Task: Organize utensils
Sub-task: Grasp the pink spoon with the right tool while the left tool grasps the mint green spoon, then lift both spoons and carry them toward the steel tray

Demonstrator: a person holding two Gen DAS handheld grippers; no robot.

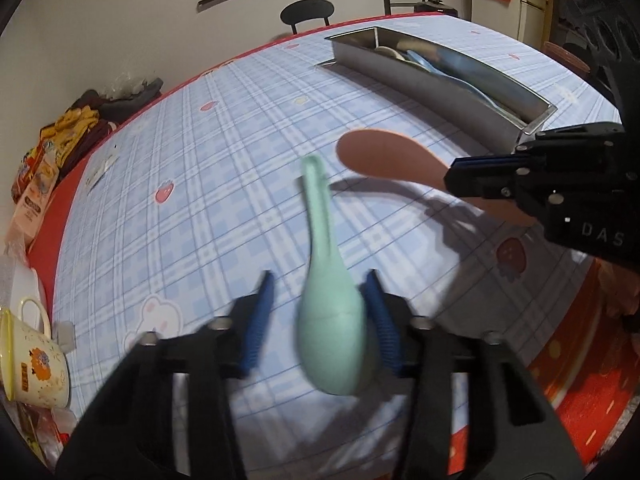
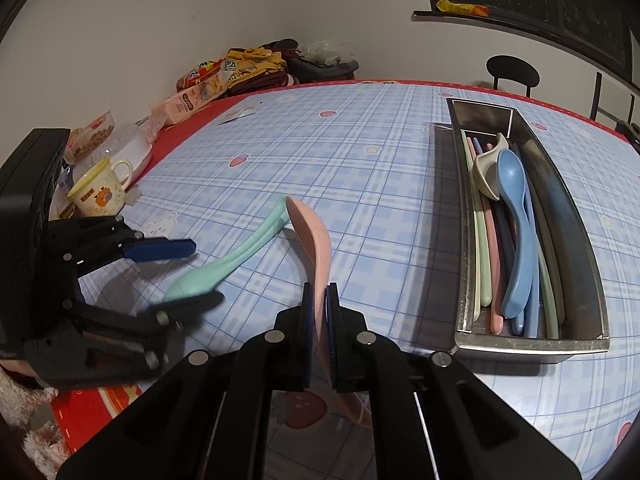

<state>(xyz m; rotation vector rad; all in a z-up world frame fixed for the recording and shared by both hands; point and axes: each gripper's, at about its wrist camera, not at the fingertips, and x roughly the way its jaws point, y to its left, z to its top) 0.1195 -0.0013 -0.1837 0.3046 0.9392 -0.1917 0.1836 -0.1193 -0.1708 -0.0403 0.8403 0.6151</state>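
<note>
step: grabbing spoons off the tabletop (image 2: 360, 168) for the steel tray (image 2: 588, 240)
left gripper (image 1: 320, 320): jaws around mint spoon (image 1: 328, 320), not clamped yet, well left of tray
right gripper (image 2: 320, 320): clenched on pink spoon (image 2: 312, 240)
next: probably clamp mint, carry both over

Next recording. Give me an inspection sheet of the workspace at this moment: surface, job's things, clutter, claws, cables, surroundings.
Surface: table under a blue plaid tablecloth, red edge.
Job's things: metal tray holding a blue spoon and other pastel utensils; pink spoon and green spoon outside it.
Clutter: yellow mug, snack packets and folded clothes along the far edge.
Claws: right claw shut on the pink spoon; left claw straddles the green spoon's bowl, a gap at one pad, image blurred.
Cables: nothing seen.
Surroundings: white wall, black chair, dark window.
</note>
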